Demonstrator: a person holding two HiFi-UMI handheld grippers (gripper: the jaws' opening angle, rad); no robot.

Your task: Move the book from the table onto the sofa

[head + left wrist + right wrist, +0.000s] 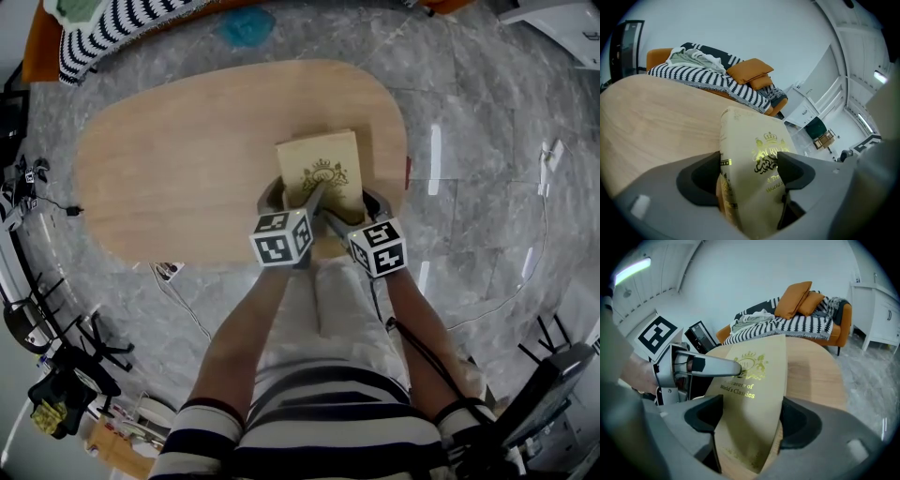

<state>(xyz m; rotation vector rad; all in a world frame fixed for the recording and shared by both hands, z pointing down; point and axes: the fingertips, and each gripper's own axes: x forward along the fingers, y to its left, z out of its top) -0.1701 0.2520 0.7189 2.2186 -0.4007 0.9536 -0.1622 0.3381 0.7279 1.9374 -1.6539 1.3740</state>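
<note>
**Scene layout.** The grey stone floor (469,141) carries an oval wooden table (169,169). The orange sofa (840,329) stands beyond the table's far end, well apart from the person. A striped blanket (787,326) and orange cushions (799,298) cover much of it.

**Task item.** The book (321,169), cream with a gold crest, is over the near right part of the table, front cover up. The views do not show whether its far end rests on the wood or has cleared it.

**Tongs.** The left gripper (747,171) is clamped on the book's near end, with one jaw lying on the front cover and the other against the opposite side. The right gripper (752,420) is clamped on the same end, just beside the left one.

**Probable faults.**
- Sag or slip: both grips sit at one short end, so the unsupported length will likely lever downward, and the smooth cover could slide through the pads.
- Twist: if the two hands travel out of step, the book may be wrenched from one grip.
- Collision: a low carry could catch the table edge.
- Poor landing: the blanket and cushions give an uneven surface, so the book may tip or slide off after release.
</note>
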